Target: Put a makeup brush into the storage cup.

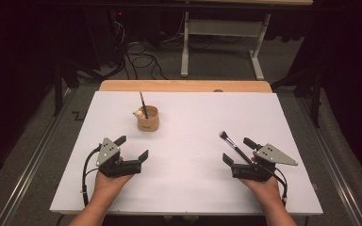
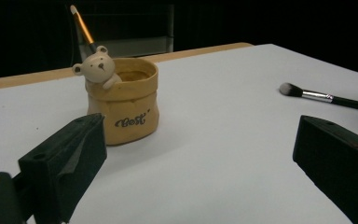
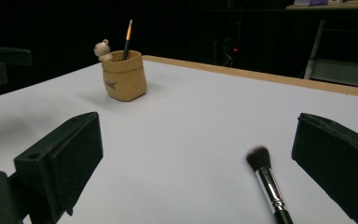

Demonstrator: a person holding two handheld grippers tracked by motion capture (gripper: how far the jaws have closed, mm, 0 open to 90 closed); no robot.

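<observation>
Right tongs [image 1: 240, 151], jaws spread wide, rest on the white desk [image 1: 193, 188] with the makeup brush [image 1: 232, 145] lying between the jaws. Left tongs [image 1: 133, 147], likewise spread, empty, face the bear-trimmed holder [image 1: 148, 118] containing an upright brush [image 1: 143, 104].

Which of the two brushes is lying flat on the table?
The black-handled makeup brush between the right tool's jaws; the orange-handled brush stands in the bear pot.

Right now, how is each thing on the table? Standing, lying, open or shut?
Bear cup: upright, holding one brush.
Brush in cup: standing, leaning a little.
Makeup brush: lying flat on the table, between the right gripper's jaws.
Left gripper: open, holding nothing.
Right gripper: open, not gripping.
</observation>
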